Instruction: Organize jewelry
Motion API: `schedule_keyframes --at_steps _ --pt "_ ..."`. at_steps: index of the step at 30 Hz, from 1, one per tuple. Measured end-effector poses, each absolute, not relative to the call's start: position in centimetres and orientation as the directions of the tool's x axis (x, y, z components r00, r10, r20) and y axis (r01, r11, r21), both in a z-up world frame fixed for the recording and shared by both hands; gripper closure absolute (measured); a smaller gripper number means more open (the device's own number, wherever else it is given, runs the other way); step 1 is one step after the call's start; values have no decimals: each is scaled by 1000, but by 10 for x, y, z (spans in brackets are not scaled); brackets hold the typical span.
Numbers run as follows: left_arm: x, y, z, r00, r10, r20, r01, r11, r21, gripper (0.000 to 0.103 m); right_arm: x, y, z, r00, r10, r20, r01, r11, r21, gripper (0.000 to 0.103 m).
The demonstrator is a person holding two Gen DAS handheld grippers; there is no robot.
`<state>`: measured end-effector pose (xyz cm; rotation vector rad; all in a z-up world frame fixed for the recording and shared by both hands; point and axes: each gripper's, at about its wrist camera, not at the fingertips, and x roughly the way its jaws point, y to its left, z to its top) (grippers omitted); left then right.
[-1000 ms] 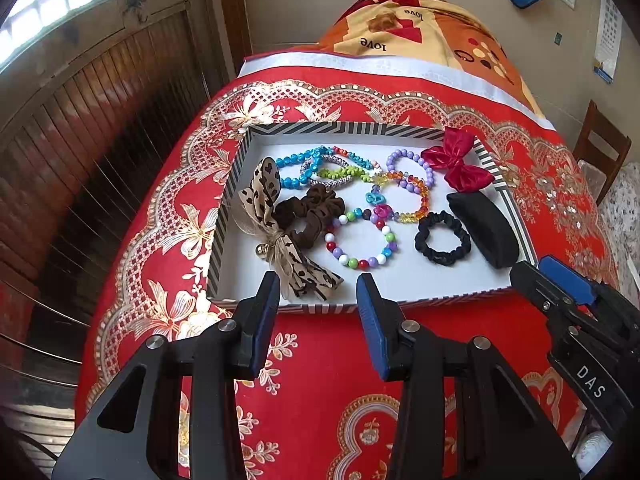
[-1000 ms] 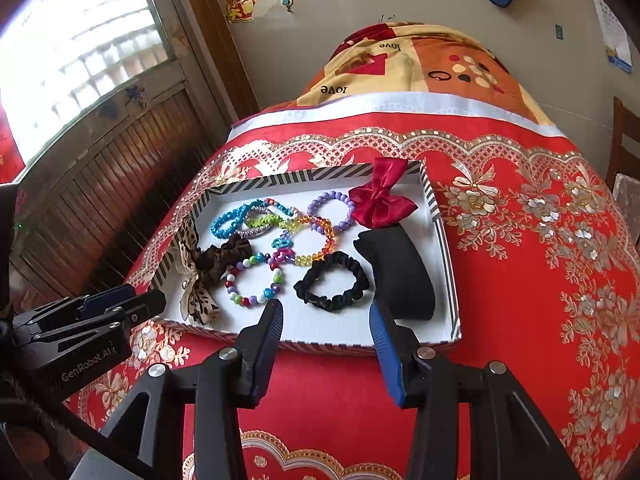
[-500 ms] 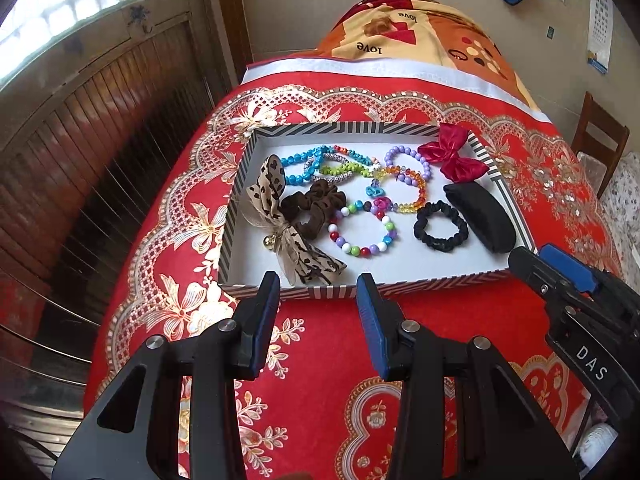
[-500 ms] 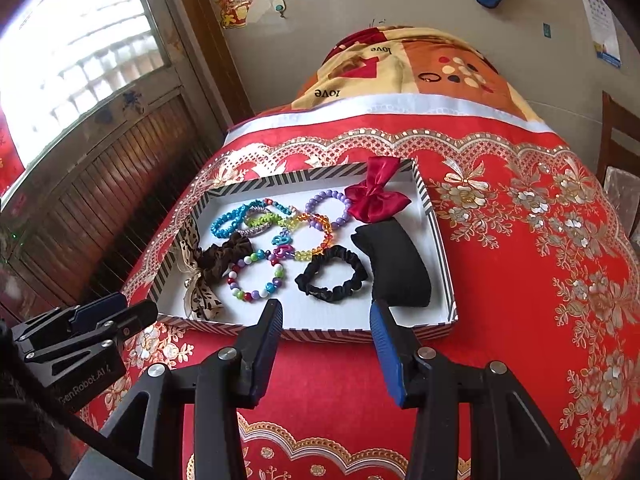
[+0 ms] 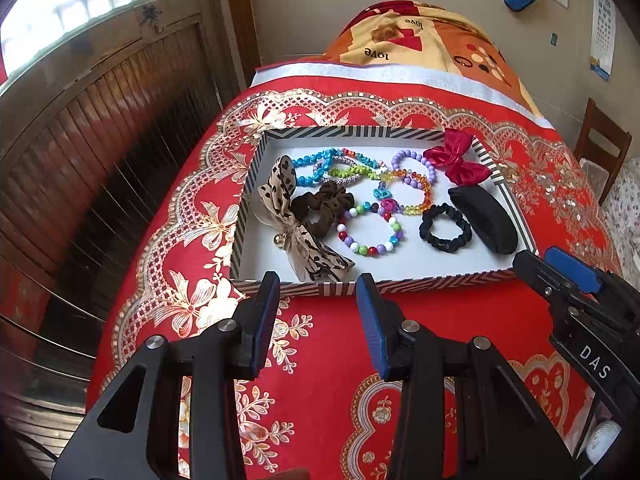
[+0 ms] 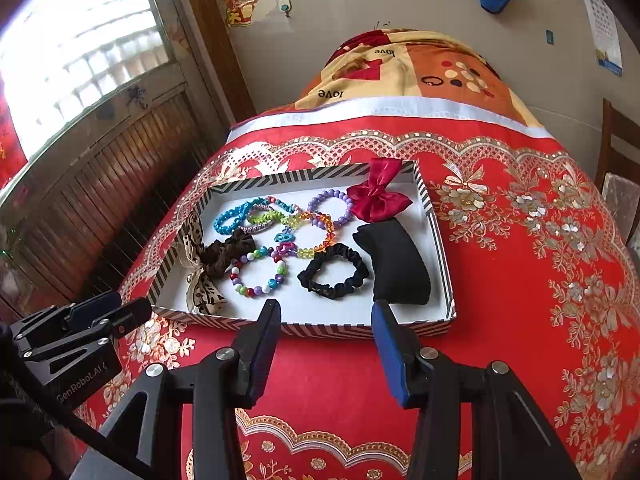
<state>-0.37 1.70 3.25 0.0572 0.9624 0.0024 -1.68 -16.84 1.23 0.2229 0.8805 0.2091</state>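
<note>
A shallow striped-edge white tray [image 5: 400, 286] [image 6: 360, 330] lies on the red tablecloth. In it lie a leopard bow [image 5: 298, 232], a brown scrunchie [image 5: 322, 208], a multicolour bead bracelet [image 5: 370, 226] [image 6: 258, 274], more bead bracelets [image 5: 360, 170], a black scrunchie [image 5: 444, 228] [image 6: 334, 272], a black pad [image 5: 482, 218] [image 6: 396, 266] and a red bow [image 5: 456, 158] [image 6: 378, 196]. My left gripper [image 5: 318, 286] is open and empty, just short of the tray's near edge. My right gripper [image 6: 326, 312] is open and empty over the near edge.
The red gold-patterned tablecloth [image 5: 420, 320] covers the table. A folded orange blanket [image 6: 412, 68] lies at the far end. A wooden slatted wall and window [image 5: 100, 100] stand on the left. A wooden chair [image 5: 604, 140] stands at the right.
Both grippers have drawn back and up from the tray, so it looks smaller and farther. Both stay open and empty. Nothing in the tray has moved.
</note>
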Motion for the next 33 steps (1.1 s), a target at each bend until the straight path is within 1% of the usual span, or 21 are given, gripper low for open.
schedule_keyframes --at_steps 6,33 --pt "-8 18 35 580 24 -814 28 998 50 64 -18 -167 15 617 279 -736 -96 955 281 51" --pt "-7 13 35 578 35 -815 28 998 62 64 -19 -168 19 616 276 -738 -108 957 268 48"
